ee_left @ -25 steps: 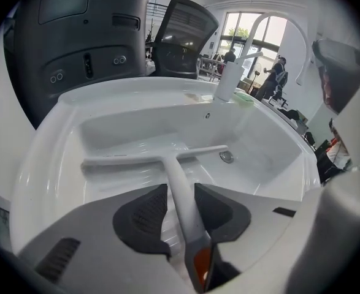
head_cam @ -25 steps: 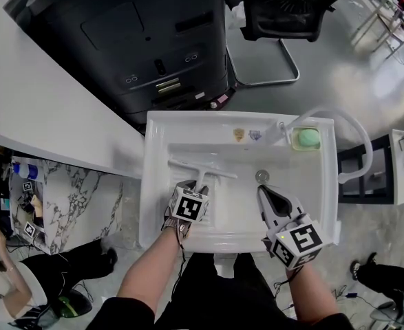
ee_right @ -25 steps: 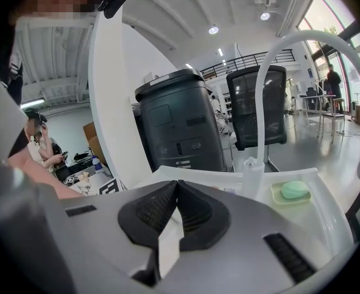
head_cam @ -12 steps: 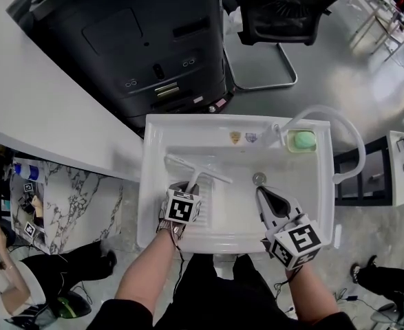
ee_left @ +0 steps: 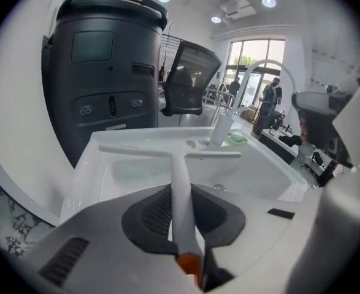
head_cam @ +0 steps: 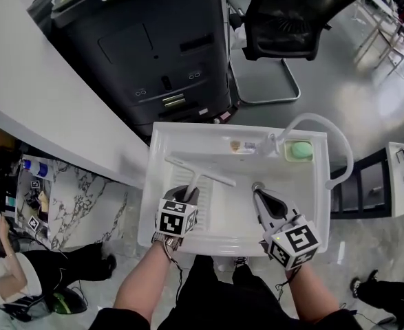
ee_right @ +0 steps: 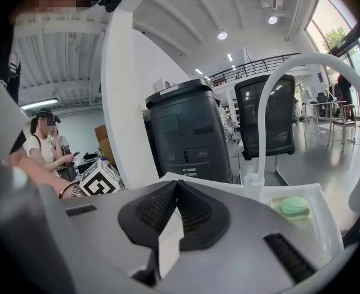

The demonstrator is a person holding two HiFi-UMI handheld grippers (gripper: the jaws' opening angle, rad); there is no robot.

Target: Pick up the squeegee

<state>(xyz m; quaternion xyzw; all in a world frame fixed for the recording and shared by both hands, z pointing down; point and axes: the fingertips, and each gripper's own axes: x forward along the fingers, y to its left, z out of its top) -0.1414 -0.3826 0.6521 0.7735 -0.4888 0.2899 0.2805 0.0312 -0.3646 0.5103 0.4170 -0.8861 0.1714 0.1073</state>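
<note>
a second ago the left gripper (head_cam: 185,196) stood wider around the handle of the squeegee (head_cam: 198,172), which lay in the sink (head_cam: 153,184). its jaws have just been closing and now clamp that white handle between the dark pads, near its orange end. the tool looks raised off the basin floor, its blade level across the left gripper view. so the pick-up seems nearly done, with only a clean lift past the rim left. the right gripper (head_cam: 259,196) hangs near the drain (head_cam: 258,185), jaws pressed together on nothing. besides the squeegee, the basin holds nothing loose. a green soap-like pad (head_cam: 300,150) lies in the corner dish (head_cam: 315,158) beside the faucet (head_cam: 270,143).
</note>
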